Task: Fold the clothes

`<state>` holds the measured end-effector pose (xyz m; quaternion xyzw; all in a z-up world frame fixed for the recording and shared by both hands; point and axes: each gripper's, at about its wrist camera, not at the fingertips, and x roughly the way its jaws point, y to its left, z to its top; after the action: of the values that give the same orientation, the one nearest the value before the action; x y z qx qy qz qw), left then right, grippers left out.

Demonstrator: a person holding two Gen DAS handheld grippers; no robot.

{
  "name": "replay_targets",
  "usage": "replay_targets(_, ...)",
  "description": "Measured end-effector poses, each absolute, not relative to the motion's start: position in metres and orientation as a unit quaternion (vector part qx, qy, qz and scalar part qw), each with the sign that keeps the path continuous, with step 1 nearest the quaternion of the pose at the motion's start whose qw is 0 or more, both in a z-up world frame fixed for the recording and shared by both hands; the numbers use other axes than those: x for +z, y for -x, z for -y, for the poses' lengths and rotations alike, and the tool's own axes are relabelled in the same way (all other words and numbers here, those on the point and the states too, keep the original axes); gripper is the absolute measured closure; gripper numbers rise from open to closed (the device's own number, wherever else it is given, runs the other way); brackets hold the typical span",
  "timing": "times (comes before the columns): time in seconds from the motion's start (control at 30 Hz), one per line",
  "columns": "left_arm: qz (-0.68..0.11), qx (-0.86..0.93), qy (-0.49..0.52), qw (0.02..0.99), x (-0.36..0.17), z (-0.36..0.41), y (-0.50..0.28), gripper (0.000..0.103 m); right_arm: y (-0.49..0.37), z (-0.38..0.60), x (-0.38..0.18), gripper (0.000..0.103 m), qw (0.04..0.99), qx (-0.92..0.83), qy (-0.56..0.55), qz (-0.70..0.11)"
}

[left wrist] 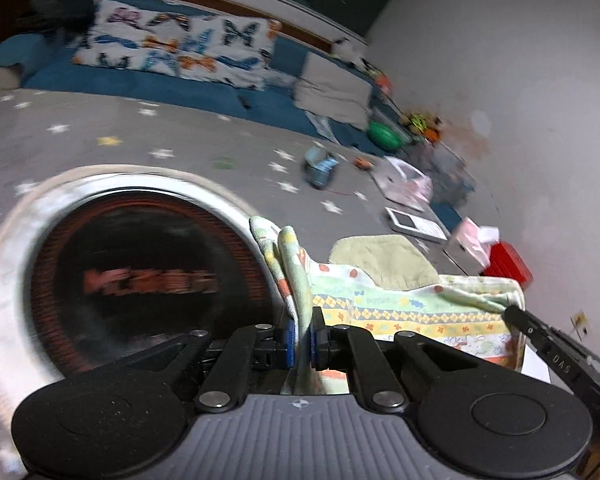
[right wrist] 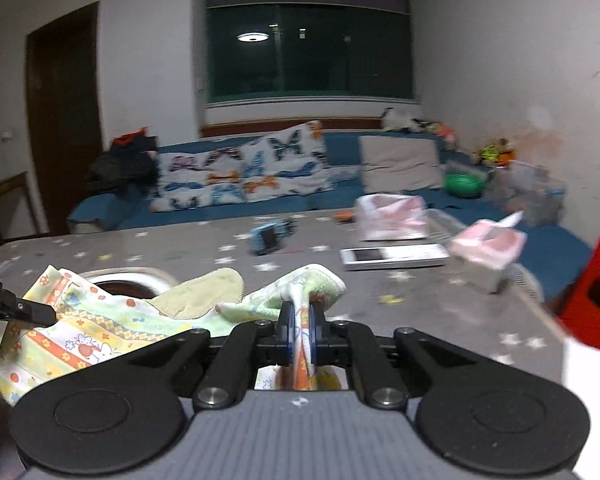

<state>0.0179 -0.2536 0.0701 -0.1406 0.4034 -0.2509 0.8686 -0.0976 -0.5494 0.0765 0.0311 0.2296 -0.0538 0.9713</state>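
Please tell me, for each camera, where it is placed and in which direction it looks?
Left wrist: sits on the left claw, looks down across the table's round burner; own claw shut on the patterned cloth, the other claw's tip at right.
Right wrist: sits on the right claw, looks toward the sofa and window; own claw shut on the same cloth.
Shared: cloth, table, sofa.

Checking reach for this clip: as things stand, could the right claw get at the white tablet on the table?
Probably not right now. The right claw is shut on the patterned cloth, so it is occupied. The white tablet lies uncovered ahead on the table, with no obstacle between them.
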Motion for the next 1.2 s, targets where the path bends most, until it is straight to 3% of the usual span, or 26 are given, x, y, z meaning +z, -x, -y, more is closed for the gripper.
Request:
replay_targets(0.37, -0.444, -0.268, 0.081, 0.851, 0.042, 0.331, -0.041, 0.095, 0.091, 0.62, 0.046, 0.096, 0.951, -0.134, -0.044, -0.274)
replay_targets(0.53, -0.455, -0.24, 0.067, 0.855, 0.033, 0.322, -0.049, 0.088, 0.089, 0.633, 0.025, 0.094, 0.939, -0.169, -0.044, -0.298)
replay_targets(0.9, -0.432, -0.279, 0.063, 0.855, 0.047, 0.341, -0.056, 0.087, 0.056, 0.611, 0.013, 0.092, 0.944, -0.075, -0.075, -0.312)
replay_targets(1.2, -0.441, -0.305, 0.033, 0.843, 0.024, 0.385, -0.074, 0.087, 0.037, 0.605, -0.004, 0.09, 0.941, -0.072, -0.073, -0.323)
